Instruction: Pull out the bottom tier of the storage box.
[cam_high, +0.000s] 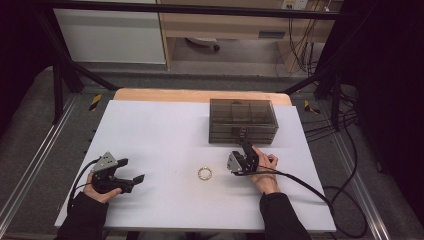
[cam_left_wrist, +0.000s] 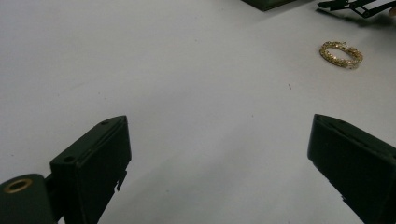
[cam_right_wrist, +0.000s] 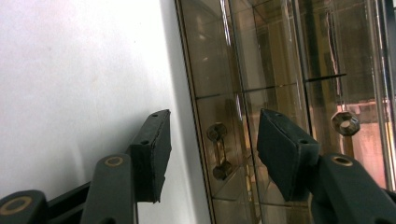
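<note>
The right gripper pointed at the smoked drawer box, jaws parted around its lowest drawer's handle without touching; the left gripper rested low, jaws spread wide, aimed toward the gold bracelet mid-table.

drawer box: cut off by the top, right and bottom edges in the right gripper view, contents a smoky blur | bracelet: links too small to tell from the high view | right gripper: jaw tips lost against the box front from above
</note>
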